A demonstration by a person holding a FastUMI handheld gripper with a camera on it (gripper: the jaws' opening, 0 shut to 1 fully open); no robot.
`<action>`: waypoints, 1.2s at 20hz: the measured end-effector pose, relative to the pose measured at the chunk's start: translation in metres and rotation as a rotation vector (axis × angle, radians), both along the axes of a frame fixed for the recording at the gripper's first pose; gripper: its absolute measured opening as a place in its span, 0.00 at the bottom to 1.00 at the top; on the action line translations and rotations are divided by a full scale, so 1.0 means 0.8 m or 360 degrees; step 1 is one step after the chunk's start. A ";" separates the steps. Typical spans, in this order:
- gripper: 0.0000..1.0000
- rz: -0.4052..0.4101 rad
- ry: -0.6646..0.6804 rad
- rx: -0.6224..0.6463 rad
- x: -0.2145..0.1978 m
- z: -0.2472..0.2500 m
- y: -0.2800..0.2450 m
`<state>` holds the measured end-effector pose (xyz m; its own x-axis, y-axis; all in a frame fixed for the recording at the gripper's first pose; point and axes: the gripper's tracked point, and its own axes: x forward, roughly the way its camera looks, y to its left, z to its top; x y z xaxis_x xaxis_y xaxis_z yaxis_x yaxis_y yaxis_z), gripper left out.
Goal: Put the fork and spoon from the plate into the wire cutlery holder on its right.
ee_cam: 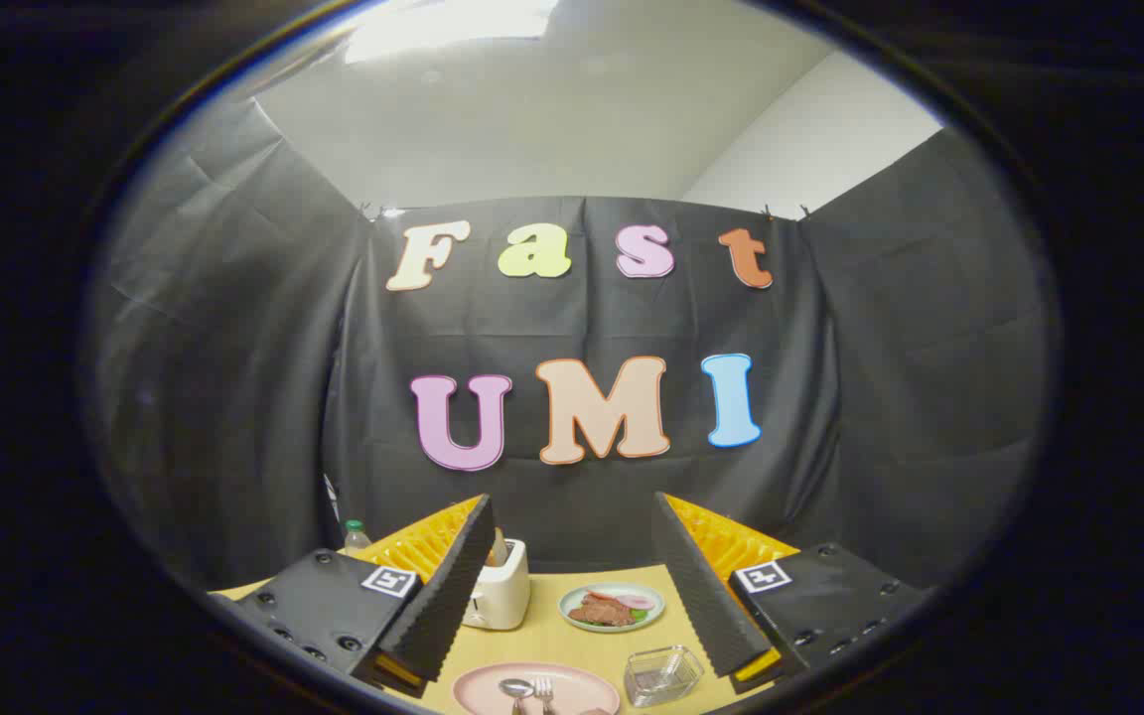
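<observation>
Approach step: gripper [572,596] should drop and tilt toward the pink plate [481,685] on the counter [572,636], lining up on the spoon [515,687] or fork [544,689] handle. Wire cutlery holder [664,675] sits just right of the plate. Jaws spread wide, released, holding and touching nothing.
</observation>
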<state>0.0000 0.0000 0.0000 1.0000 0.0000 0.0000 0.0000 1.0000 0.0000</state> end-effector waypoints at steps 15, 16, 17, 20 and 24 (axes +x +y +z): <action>0.99 0.0042 0.0031 0.0041 0.010 -0.016 -0.006; 0.99 0.0046 0.0036 0.0041 0.010 -0.020 -0.006; 0.99 0.0049 0.0047 0.0038 0.012 -0.023 -0.006; 1.00 0.0068 0.0100 0.0027 0.015 -0.045 -0.005; 1.00 0.0108 0.0198 0.0002 0.021 -0.080 -0.003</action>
<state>0.0169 -0.0025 -0.0639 0.9900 0.0677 -0.1237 -0.0675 0.9977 0.0053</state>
